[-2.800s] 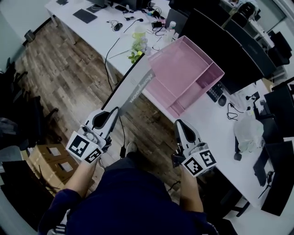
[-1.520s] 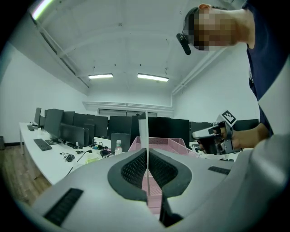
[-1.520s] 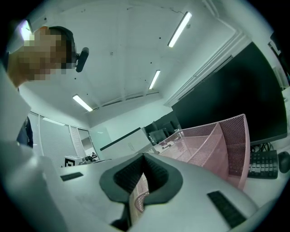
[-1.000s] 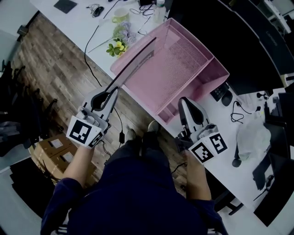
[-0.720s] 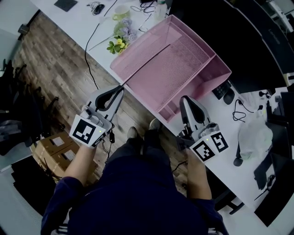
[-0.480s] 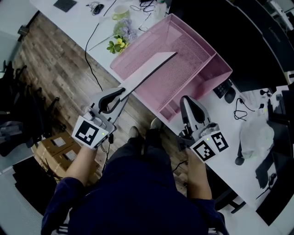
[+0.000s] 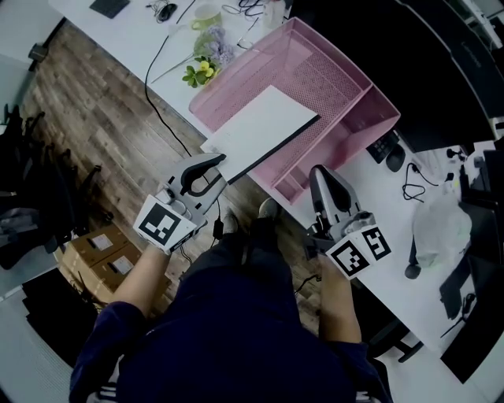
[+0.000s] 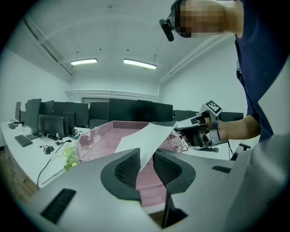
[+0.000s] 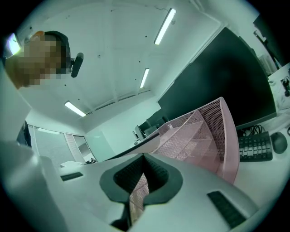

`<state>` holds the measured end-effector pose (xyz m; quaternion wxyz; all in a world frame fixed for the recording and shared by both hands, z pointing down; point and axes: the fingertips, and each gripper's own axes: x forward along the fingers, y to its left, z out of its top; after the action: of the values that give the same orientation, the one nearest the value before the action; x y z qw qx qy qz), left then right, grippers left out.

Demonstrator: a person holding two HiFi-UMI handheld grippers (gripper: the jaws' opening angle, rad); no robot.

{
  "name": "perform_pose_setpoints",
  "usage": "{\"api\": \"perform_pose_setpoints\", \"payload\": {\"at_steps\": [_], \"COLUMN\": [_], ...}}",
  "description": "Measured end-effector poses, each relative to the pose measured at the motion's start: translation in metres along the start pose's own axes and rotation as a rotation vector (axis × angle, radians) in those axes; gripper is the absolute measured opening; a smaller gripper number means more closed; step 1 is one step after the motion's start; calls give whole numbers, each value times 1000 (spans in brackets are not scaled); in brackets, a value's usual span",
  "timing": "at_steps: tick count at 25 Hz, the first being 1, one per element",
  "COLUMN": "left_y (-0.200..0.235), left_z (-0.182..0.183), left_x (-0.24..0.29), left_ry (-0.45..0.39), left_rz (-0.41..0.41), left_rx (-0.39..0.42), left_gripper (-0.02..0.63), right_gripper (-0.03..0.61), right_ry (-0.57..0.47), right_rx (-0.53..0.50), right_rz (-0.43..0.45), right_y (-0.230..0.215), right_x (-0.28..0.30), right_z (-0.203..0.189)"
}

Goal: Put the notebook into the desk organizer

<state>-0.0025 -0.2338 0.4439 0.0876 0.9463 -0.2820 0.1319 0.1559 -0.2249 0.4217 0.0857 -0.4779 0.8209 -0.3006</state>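
The white notebook (image 7: pixel 260 130) with a dark edge lies flat in the large compartment of the pink mesh desk organizer (image 7: pixel 346 86). Its near corner sticks out over the organizer's front rim. That corner (image 8: pixel 145 140) passes between the pads of my left gripper (image 7: pixel 216 161). These jaws have just been opening, and a gap now shows beside the sheet. My right gripper (image 7: pixel 321 175) hovers at the organizer's front right corner, its jaws together and empty. In the right gripper view the pink mesh wall (image 9: pixel 204 131) rises just ahead.
Yellow flowers (image 7: pixel 201 72) and a cup (image 7: pixel 206 14) sit on the white desk left of the organizer, with cables around them. A keyboard and mouse (image 7: pixel 386 146) lie to its right and a plastic bag (image 7: pixel 441 228) farther right. Cardboard boxes (image 7: pixel 94 252) stand on the wooden floor.
The notebook has dropped from standing on edge to lying flat in the organizer. My left gripper has moved toward the organizer and lower, and its jaws have parted. The right gripper has stayed put.
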Motion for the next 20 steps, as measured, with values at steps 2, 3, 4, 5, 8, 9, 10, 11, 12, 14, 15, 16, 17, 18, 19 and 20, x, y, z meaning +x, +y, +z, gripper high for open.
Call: {"api": "perform_pose_setpoints", "payload": {"at_steps": [2, 3, 4, 5, 8, 9, 10, 11, 12, 14, 15, 16, 17, 18, 19, 20], "left_y": [-2, -3, -4, -5, -8, -10, -11, -13, -14, -17, -18, -20, -22, -24, -26, -28], "left_z": [-4, -6, -8, -9, -11, -10, -9, -9, -9, -10, -11, -12, -12, -13, -14, -14], "left_x": [1, 2, 2, 3, 5, 6, 7, 7, 7, 7, 7, 7, 7, 7, 7, 6], "left_ry": [14, 24, 34, 38, 54, 54, 51, 50, 52, 55, 56, 57, 57, 58, 58, 56], "left_rz": [-7, -11, -15, -17, -22, -21, -21, -21, -21, -18, -18, -21, -26, -30, -33, -34], "left_rx": [-2, -1, 1, 3, 19, 23, 25, 27, 30, 39, 44, 48, 51, 52, 52, 52], "left_gripper": [106, 109, 114, 117, 135, 143, 149, 152, 153, 161, 166, 175, 191, 214, 233, 241], "right_gripper": [5, 5, 5, 5, 5, 5, 5, 5, 5, 5, 5, 5, 5, 5, 5, 5], "right_ry": [2, 3, 3, 3, 4, 5, 5, 5, 5, 6, 6, 6, 7, 7, 8, 9], "right_rx": [5, 8, 10, 13, 20, 22, 24, 26, 29, 32, 33, 33, 34, 35, 36, 37], "right_rz": [-5, -7, -9, -11, -15, -16, -15, -13, -11, -6, -4, -3, -3, -4, -5, -6], "right_y": [-1, -1, -2, -3, -6, -7, -7, -7, -7, -6, -6, -6, -6, -6, -6, -6], "right_x": [-2, -2, -3, -4, -6, -6, -7, -7, -7, -7, -8, -9, -10, -11, -12, -13], "right_z": [-2, -3, -4, -5, -7, -7, -8, -9, -10, -11, -12, -12, -13, -14, -15, -16]}}
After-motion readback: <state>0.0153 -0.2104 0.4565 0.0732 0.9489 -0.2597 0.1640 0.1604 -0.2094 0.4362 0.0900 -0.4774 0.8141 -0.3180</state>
